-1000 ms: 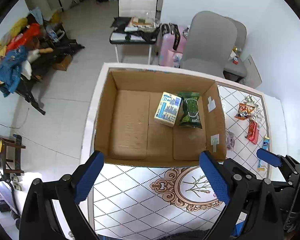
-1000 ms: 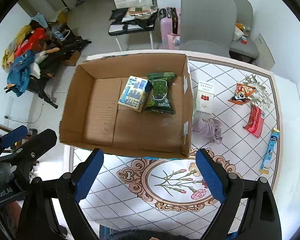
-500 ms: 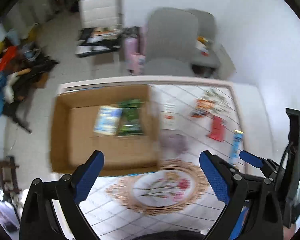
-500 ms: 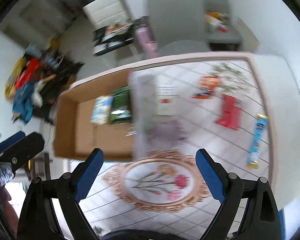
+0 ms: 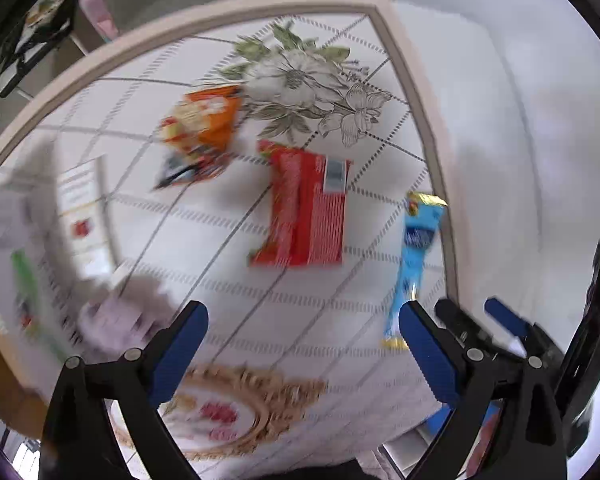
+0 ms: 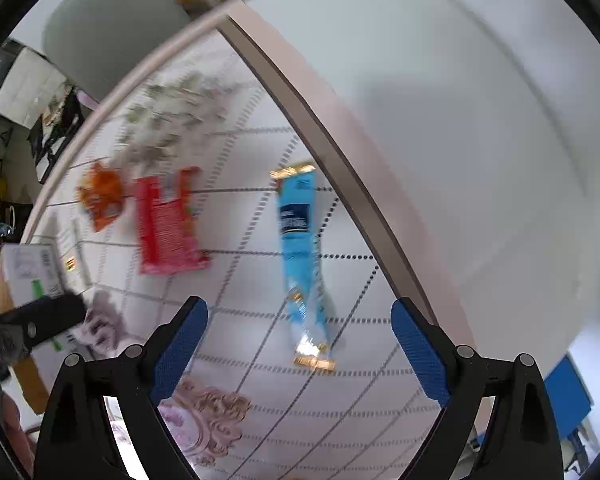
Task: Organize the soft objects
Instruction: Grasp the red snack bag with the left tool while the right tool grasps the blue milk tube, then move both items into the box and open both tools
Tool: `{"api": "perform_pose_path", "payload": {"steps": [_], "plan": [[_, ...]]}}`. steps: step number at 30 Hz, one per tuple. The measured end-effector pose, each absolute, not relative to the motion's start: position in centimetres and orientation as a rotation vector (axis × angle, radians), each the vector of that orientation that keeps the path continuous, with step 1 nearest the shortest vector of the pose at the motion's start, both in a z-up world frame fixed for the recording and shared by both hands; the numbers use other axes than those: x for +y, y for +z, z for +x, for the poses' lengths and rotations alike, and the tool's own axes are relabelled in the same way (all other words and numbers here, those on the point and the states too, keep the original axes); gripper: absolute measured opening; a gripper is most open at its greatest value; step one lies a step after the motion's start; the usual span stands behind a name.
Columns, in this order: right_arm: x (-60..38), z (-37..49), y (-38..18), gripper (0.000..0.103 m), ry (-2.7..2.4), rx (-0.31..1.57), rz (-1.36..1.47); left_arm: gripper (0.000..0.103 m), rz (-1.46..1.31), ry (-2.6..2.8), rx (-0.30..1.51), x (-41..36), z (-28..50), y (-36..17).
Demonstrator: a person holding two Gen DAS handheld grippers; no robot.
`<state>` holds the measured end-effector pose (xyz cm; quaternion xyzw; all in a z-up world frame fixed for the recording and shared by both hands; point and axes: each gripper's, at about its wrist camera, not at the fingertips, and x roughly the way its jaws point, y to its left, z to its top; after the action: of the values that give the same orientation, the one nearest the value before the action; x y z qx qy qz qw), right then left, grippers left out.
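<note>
Left wrist view: hovering over the patterned tablecloth point(image 5: 228, 240) with the left gripper point(image 5: 302, 336) spread wide and empty, blue pads point(image 5: 180, 344) framing bare cloth. Lying flat just ahead, toward 12 o'clock, the red snack packet point(image 5: 308, 208); sitting past it at 11 o'clock, the orange snack bag point(image 5: 200, 132), close beside but blurred, so touching or not cannot be told. Stretching lengthwise at 3 o'clock, near the cloth's border, the long blue sachet point(image 5: 414, 256), its near end just beside the right-hand pad. Smearing at 9 o'clock, a pale lilac soft bundle point(image 5: 116, 316) and a white carton point(image 5: 86, 216), both too blurred for detail. Right wrist view: hanging above the same cloth with the right gripper point(image 6: 298, 340) likewise gaping and holding nothing, the blue sachet point(image 6: 300, 248) lying between its pads toward 12 o'clock, red packet point(image 6: 168, 224) and orange bag point(image 6: 102, 196) off at 10 o'clock, lilac bundle point(image 6: 100, 324) at 9 o'clock.
</note>
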<state>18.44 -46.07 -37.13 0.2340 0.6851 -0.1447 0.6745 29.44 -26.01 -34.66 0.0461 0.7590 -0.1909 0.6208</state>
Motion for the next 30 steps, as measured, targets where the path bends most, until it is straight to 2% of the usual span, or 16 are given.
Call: {"api": "perform_pose_path", "payload": {"steps": [5, 11, 12, 13, 15, 16, 17, 19, 20, 22, 27, 30], "plan": [[-47.5, 19.3, -42.6, 0.092, -0.3, 1.624, 0.579, 0.098, 0.195, -0.415, 1.817, -29.2, 31.2, -39.9], [-47.5, 19.6, -44.9, 0.089, -0.266, 1.668, 0.591, 0.097, 0.282, -0.413, 1.855, -31.5, 30.7, -43.1], [-47.5, 19.6, -44.9, 0.089, -0.272, 1.666, 0.582, 0.096, 0.292, -0.413, 1.857, -31.7, 30.4, -43.4], [-47.5, 19.6, -45.0, 0.088, -0.273, 1.667, 0.576, 0.088, 0.301, -0.412, 1.855, -32.0, 30.2, -43.7], [-47.3, 19.7, -45.0, 0.086, -0.278, 1.674, 0.561, 0.084, 0.349, -0.388, 1.838, -32.4, 29.6, -43.9], [-47.3, 19.7, -45.1, 0.083, -0.283, 1.681, 0.542, 0.081, 0.379, -0.378, 1.822, -32.6, 29.2, -43.9], [-47.0, 19.9, -45.0, 0.08, -0.29, 1.69, 0.513, 0.071, 0.413, -0.364, 1.8, -32.7, 28.8, -43.7], [-46.2, 20.2, -44.5, 0.06, -0.325, 1.692, 0.446, 0.057, 0.452, -0.353, 1.766, -33.2, 28.3, -43.5], [-46.1, 20.2, -44.4, 0.055, -0.329, 1.691, 0.429, 0.049, 0.453, -0.358, 1.756, -33.2, 27.9, -43.2], [-45.8, 20.1, -44.1, 0.028, -0.339, 1.692, 0.418, 0.047, 0.44, -0.358, 1.752, -33.0, 27.5, -43.0], [-45.3, 20.1, -43.1, 0.019, -0.334, 1.676, 0.437, 0.045, 0.404, -0.345, 1.759, -31.5, 27.1, -42.4], [-44.1, 20.7, -41.7, 0.018, -0.32, 1.652, 0.449, 0.045, 0.366, -0.349, 1.749, -29.0, 26.2, -41.2]]}}
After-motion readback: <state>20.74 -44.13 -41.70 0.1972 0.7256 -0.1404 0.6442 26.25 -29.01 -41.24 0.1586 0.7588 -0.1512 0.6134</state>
